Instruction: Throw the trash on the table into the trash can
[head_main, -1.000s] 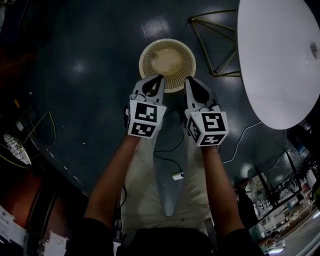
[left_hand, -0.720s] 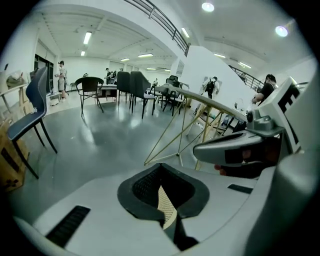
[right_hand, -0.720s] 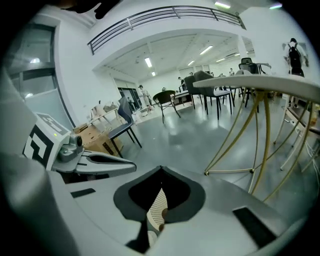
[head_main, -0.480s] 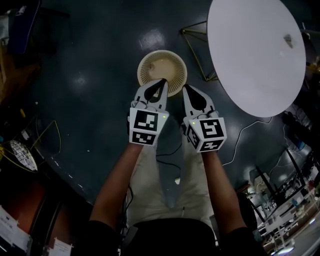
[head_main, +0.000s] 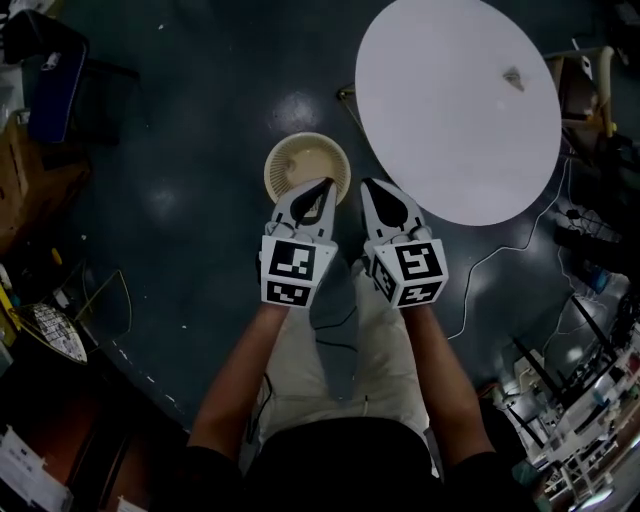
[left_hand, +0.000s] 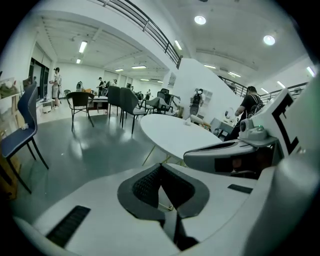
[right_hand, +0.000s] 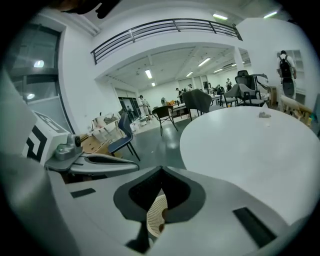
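A small crumpled piece of trash (head_main: 514, 74) lies near the far edge of the round white table (head_main: 455, 110); the right gripper view also shows the trash (right_hand: 264, 115). The cream perforated trash can (head_main: 307, 170) stands on the dark floor left of the table. Both grippers hang side by side above the can's near rim. My left gripper (head_main: 322, 184) is shut with nothing in it. My right gripper (head_main: 370, 184) is shut and empty too. Past the right gripper's (right_hand: 161, 170) closed jaws a bit of the trash can (right_hand: 159, 215) shows. The left gripper (left_hand: 160, 167) points at the table (left_hand: 175, 135).
A blue chair (head_main: 50, 85) stands at the far left. A white cable (head_main: 500, 260) runs over the floor right of my legs. Cluttered racks (head_main: 580, 400) fill the lower right corner. Chairs and desks (left_hand: 120, 100) and standing people show far off.
Both shut grippers have risen together. In the head view the table and the trash can have slid leftward and look smaller, and more of the table shows, with the trash on it.
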